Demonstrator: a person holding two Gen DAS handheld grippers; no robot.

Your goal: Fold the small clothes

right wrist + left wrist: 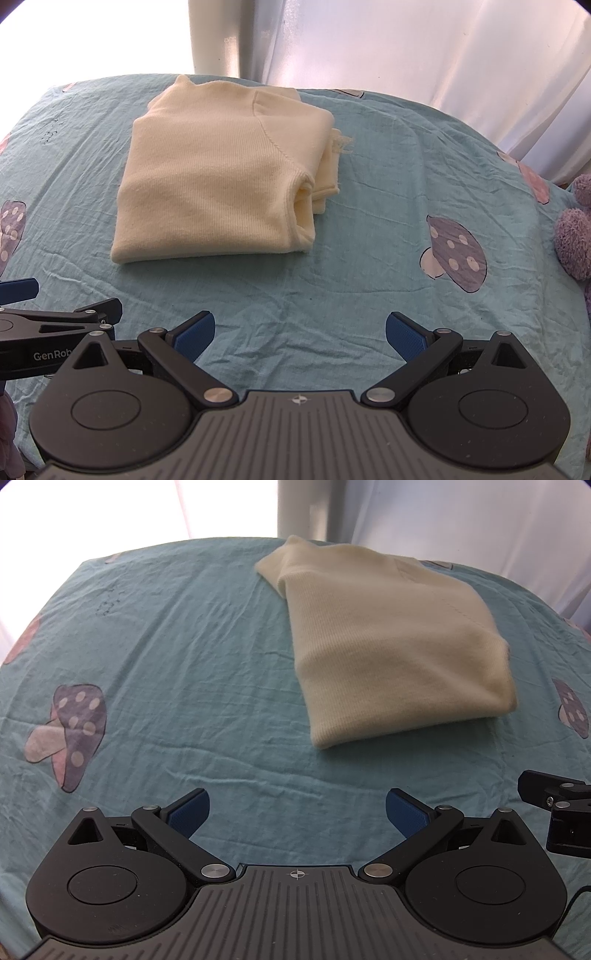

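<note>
A small cream knit sweater (391, 642) lies folded into a compact rectangle on the teal sheet; in the right wrist view the sweater (218, 184) shows stacked layers and a cuff at its right edge. My left gripper (297, 814) is open and empty, hovering over bare sheet short of the sweater. My right gripper (300, 334) is open and empty, also short of the sweater. Each gripper appears at the edge of the other's view: the right one (554, 812), the left one (55, 325).
The teal sheet (184, 646) has mushroom prints (74, 731) and covers the whole surface. A purple plush toy (576, 236) sits at the right edge. White curtains (443, 55) hang behind the far edge.
</note>
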